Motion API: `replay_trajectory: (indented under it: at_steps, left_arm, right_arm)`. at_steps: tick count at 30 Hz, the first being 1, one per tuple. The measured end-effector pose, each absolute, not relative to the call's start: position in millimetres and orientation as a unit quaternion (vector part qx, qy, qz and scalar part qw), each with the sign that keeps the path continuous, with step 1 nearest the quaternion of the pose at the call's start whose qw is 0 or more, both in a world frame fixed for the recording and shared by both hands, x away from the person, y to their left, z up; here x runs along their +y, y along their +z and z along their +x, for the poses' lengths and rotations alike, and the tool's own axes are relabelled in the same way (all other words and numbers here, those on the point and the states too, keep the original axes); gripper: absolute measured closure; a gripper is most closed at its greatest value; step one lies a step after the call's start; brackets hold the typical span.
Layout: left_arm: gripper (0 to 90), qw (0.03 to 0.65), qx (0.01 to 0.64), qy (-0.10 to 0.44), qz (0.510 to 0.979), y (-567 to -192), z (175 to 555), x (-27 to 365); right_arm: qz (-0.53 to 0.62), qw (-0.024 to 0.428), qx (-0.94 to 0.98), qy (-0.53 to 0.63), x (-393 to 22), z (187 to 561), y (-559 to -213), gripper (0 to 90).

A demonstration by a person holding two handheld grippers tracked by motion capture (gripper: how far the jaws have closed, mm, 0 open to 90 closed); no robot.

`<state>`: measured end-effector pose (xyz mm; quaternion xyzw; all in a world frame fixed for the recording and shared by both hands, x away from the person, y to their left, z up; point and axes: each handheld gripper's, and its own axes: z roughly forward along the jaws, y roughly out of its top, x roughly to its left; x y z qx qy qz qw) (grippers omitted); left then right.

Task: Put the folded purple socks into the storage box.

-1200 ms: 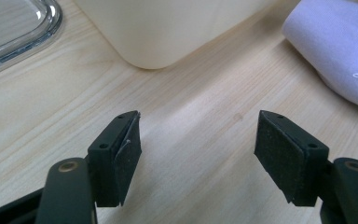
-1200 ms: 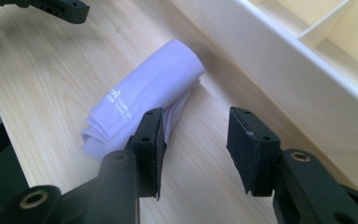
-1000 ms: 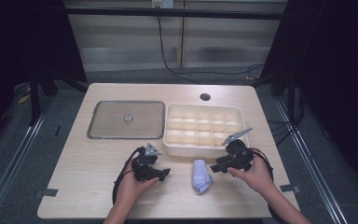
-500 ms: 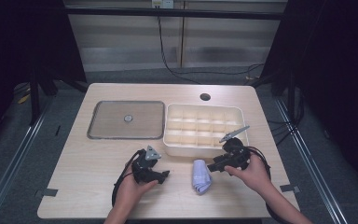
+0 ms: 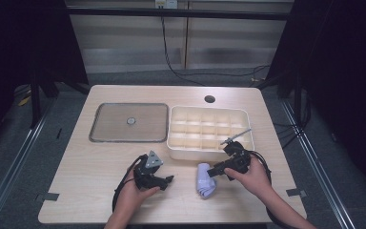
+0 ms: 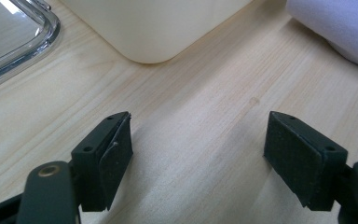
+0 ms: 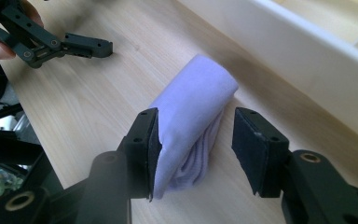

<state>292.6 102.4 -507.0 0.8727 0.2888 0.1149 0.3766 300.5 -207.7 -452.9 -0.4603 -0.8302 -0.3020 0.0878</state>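
Lying folded, lavender cloth [image 7: 193, 126] sits between right hand-held gripper [image 7: 196, 151] parted jaws, ungripped.

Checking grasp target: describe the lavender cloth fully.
The folded cloth is pale lavender, soft fabric rolled into a thick bundle with layered edges showing at one end. It lies on the wooden table, just in front of the cream compartment box and apart from it. The right tongs straddle its end: one pad touches, the other stands clear.

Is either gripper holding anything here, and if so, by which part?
Nothing is held. The right gripper straddles the near end of the folded lilac cloth, one pad touching, the other apart. The left gripper is open over bare table.
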Motion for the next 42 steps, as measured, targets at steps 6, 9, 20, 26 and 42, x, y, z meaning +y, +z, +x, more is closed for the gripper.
replay_trajectory:
  at_steps: [6, 9, 20, 26, 42]
  left_arm:
    - [22.2, 0.384, 0.286, 0.116, 0.87, -508.3, 293.1, 102.8]
    - [22.1, 0.383, 0.286, 0.115, 0.871, -508.3, 293.2, 102.9]
    - [22.1, 0.38, 0.284, 0.116, 0.872, -507.9, 293.8, 103.3]
    - [22.2, 0.382, 0.285, 0.119, 0.871, -508.1, 293.5, 103.0]
    - [22.2, 0.383, 0.288, 0.115, 0.87, -508.3, 293.3, 102.5]
  right_arm:
    - [-0.466, 0.096, -0.828, -0.295, -206.1, 299.7, -457.7, 51.5]
    - [-0.471, 0.099, -0.827, -0.29, -205.5, 300.0, -462.2, 51.5]
    - [-0.487, 0.12, -0.822, -0.272, -200.3, 301.5, -473.3, 53.8]
    - [-0.487, 0.133, -0.819, -0.273, -195.9, 300.1, -481.8, 55.9]
    - [-0.491, 0.107, -0.821, -0.272, -217.1, 305.2, -469.6, 55.3]
